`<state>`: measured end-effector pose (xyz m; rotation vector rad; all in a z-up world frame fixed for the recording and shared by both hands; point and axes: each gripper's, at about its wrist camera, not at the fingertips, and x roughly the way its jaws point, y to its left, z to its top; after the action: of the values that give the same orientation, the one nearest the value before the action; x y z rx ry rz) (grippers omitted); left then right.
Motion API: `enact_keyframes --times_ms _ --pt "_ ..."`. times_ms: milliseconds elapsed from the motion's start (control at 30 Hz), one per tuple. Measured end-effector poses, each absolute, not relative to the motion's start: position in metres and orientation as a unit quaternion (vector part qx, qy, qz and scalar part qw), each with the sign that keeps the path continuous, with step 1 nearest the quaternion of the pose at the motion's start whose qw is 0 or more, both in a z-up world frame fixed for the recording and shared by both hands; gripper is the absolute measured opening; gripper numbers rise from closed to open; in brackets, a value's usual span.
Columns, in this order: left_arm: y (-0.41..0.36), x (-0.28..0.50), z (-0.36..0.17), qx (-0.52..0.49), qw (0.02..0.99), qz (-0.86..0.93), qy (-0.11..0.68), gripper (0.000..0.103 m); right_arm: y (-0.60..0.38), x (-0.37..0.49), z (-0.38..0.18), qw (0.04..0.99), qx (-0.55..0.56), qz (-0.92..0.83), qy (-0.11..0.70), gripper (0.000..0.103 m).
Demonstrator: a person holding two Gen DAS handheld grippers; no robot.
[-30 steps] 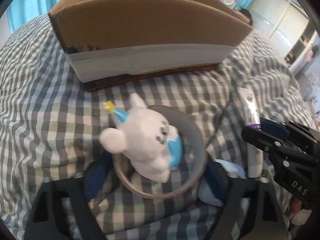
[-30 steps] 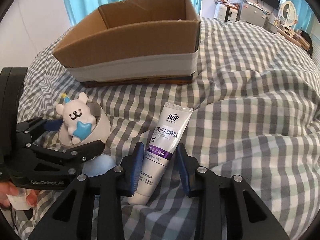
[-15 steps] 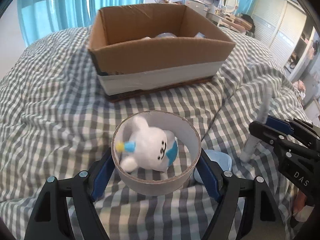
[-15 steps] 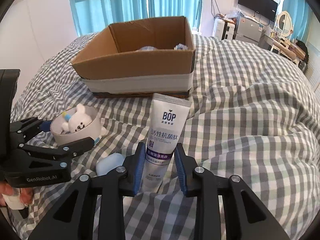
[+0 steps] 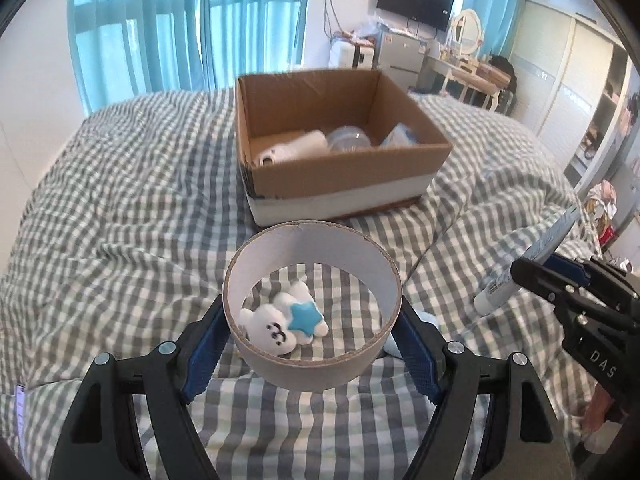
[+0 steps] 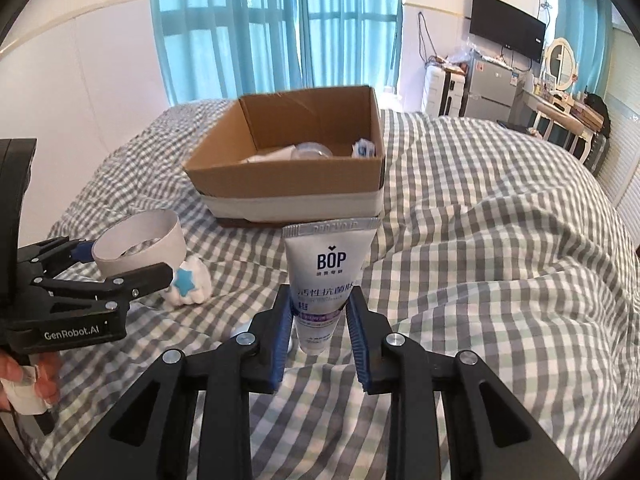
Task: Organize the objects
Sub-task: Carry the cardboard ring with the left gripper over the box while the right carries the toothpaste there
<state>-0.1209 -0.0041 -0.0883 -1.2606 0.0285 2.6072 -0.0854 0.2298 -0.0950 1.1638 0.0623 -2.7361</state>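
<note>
My left gripper point(image 5: 312, 340) is shut on a cardboard ring point(image 5: 312, 248), its blue pads pressing the ring's two sides, and holds it above the bed. Through the ring I see a white bear toy with a blue star point(image 5: 280, 326) lying on the checked blanket. In the right wrist view the ring point(image 6: 140, 240) hangs in the left gripper point(image 6: 128, 260), with the bear point(image 6: 192, 284) below it. My right gripper point(image 6: 320, 320) is shut on a white BOP tube point(image 6: 330, 256), which stands upright off the bed. The open cardboard box point(image 5: 340, 196) sits ahead.
The box point(image 6: 292, 188) holds a white bottle, a clear round lid and a blue-and-white packet. A pale blue object point(image 5: 426, 320) lies on the blanket by the left gripper's right pad. A hand point(image 6: 24, 372) grips the left handle. Curtains and furniture stand beyond the bed.
Both grippers have risen and tilted up. The ring has come up off the bear, which stays on the blanket. The right jaws closed on the tube and raised it off the bed.
</note>
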Motion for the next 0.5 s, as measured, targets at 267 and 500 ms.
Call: enact_keyframes --times_ms 267,500 --pt "-0.001 -0.100 -0.047 -0.391 0.127 0.911 0.022 0.080 0.223 -0.062 -0.063 0.091 0.360 -0.928 0.037 0.027" --pt "0.003 -0.092 -0.017 -0.367 0.127 0.921 0.030 0.080 0.221 -0.048 -0.032 0.099 0.336 -0.935 0.050 0.027"
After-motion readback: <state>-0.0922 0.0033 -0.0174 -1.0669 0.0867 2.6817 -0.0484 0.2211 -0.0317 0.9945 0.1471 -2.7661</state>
